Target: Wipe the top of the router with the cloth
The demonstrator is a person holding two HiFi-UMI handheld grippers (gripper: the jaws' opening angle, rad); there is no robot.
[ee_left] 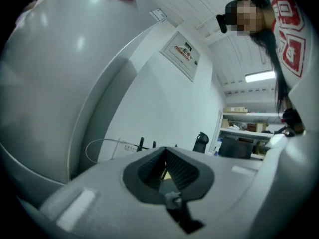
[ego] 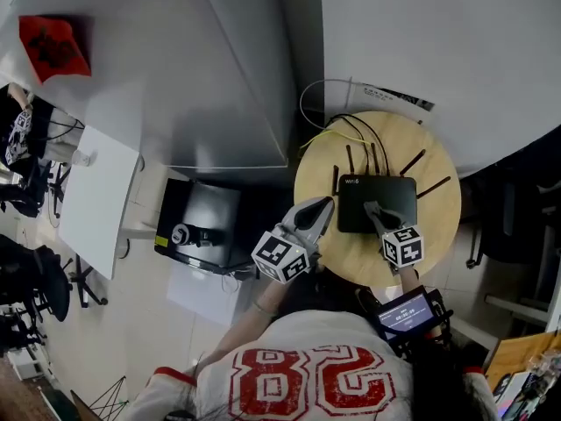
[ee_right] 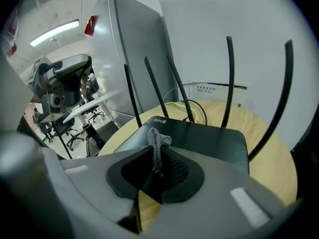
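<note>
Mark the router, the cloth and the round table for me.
router (ego: 399, 196): head view, bare right part of its black top.
cloth (ee_right: 157, 139): right gripper view, grey bunched end sticking up past the jaws.
round table (ego: 438, 224): head view, bare wood right of the router.

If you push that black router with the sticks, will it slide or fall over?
The router lies flat and low, so it probably won't tip. On the smooth wooden table it may well slide. Its thin antennas stand upright and would likely bend or swing if bumped.
</note>
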